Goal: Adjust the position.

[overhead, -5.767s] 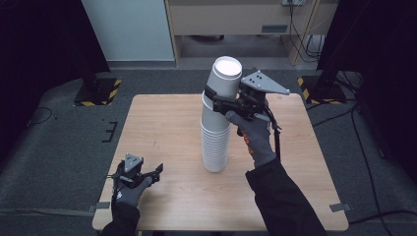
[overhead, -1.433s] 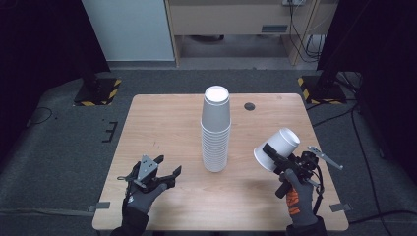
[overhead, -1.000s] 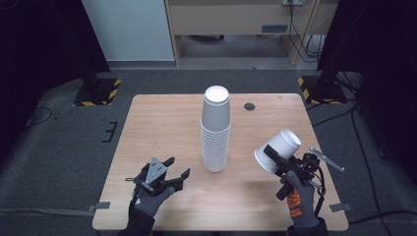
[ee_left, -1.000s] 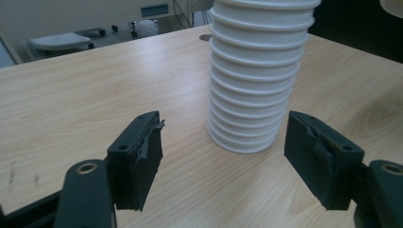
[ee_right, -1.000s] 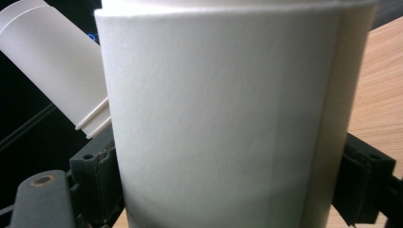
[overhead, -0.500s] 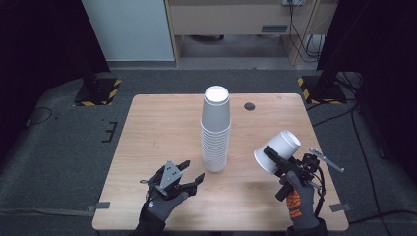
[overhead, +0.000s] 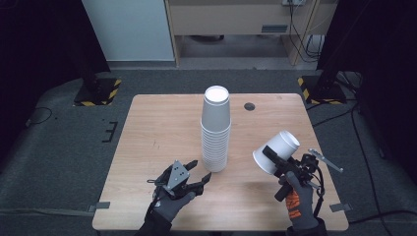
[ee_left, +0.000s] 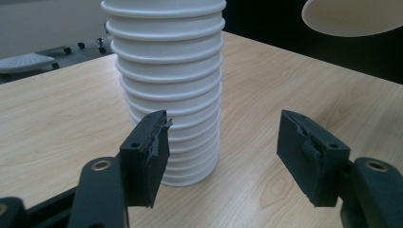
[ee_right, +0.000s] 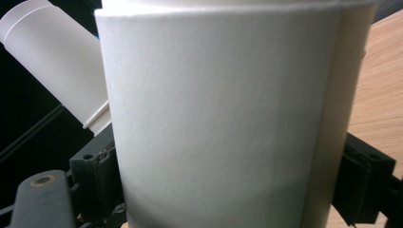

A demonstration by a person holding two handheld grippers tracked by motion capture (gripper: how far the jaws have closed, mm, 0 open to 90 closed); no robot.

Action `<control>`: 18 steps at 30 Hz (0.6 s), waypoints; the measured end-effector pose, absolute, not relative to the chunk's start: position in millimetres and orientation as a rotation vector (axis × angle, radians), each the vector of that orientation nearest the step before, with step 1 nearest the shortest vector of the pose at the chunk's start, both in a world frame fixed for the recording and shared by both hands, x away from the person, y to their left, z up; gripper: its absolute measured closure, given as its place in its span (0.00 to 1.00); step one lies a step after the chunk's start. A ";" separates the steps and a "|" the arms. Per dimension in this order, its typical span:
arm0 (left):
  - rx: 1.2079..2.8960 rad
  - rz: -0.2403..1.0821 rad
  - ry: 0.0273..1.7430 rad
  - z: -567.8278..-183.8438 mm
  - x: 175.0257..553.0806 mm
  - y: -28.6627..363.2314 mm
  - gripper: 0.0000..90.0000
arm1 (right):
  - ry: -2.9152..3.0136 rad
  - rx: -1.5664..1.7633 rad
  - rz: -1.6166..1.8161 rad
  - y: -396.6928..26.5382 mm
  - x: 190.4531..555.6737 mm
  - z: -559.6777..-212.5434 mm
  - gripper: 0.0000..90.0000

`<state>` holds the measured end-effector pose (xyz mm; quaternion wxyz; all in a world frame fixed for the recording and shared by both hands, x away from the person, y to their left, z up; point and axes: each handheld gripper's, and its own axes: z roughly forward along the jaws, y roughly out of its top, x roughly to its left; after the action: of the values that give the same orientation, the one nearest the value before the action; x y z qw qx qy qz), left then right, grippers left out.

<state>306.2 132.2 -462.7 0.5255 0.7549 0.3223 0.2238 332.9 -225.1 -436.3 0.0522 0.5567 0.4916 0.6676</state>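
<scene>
Held cup: a white paper cup (overhead: 276,151) sits between the jaws of the right gripper (overhead: 280,164), tilted, its closed base toward the far right and its open mouth toward the stack; it hangs above the right near part of the worktop. In the right gripper view the cup's wall (ee_right: 223,123) lies close against both black jaws.
Right gripper: closed onto the cup, held in a gloved hand (overhead: 298,199) at the near right edge.
Cup stack: a tall stack of white paper cups (overhead: 215,130) stands upright, mouths down, near the middle of the worktop, well apart from the held cup. In the left gripper view its ribbed rims (ee_left: 171,90) rise just beyond the jaws.
Left gripper: the left gripper (overhead: 199,173) lies low over the near worktop, just beside the foot of the stack and pointing at it; its jaws stand apart with nothing between them, and have just been closing a little. The stack is ahead of the left jaw, not touched.
Worktop: pale wood (overhead: 157,123), with a small dark round spot (overhead: 249,105) toward the far edge.
Surroundings: dark carpeted floor (overhead: 64,142) around the worktop.
</scene>
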 end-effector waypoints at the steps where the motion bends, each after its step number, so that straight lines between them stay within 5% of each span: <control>1: 1.804 0.536 0.767 -462.3 306.5 130.2 0.38 | 1.494 1.690 2.032 -224.7 333.2 -436.7 0.17; 18: 1.804 0.526 0.697 -462.3 310.2 99.5 0.41 | 1.473 1.719 2.052 -223.5 332.7 -438.9 0.17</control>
<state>310.2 99.5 -462.3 0.5388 0.7583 0.2929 0.2212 332.7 -223.5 -438.9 0.0431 0.5622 0.4817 0.6708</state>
